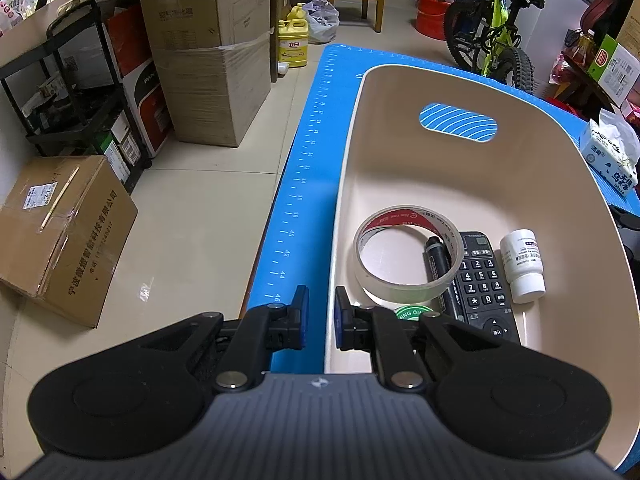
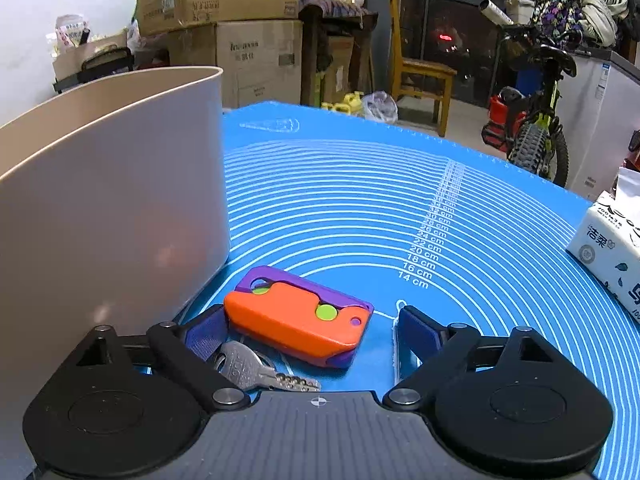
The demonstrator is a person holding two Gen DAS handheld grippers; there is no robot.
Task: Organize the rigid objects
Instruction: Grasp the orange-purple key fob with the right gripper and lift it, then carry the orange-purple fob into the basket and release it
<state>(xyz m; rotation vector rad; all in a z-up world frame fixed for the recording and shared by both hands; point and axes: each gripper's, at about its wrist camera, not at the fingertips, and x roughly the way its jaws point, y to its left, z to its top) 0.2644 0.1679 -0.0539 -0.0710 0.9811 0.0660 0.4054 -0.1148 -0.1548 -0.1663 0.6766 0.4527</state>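
Presently, right gripper [image 2: 314, 326] fingers spread wide around the orange-purple toy [image 2: 298, 322], key [image 2: 260, 372] just behind; left gripper [image 1: 318, 318] fingers narrowly parted, empty, straddling the bin [image 1: 340, 208] rim.

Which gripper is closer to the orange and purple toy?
Right. The right gripper is open around the orange and purple toy on the mat. The left gripper sits at the beige bin's rim.

Blue mat [image 2: 400, 208]: ring scale printed "14 cm" through "24 cm" (higher marks blur); edge ruler [image 1: 294, 216] shows 34–46 in even steps. Remote [image 1: 482, 284]: digit keys 1–9, *, 0. Tissue pack [image 2: 612, 248]: "洁柔". Stacked carton [image 1: 224, 12]: "inVaxss", partly legible.
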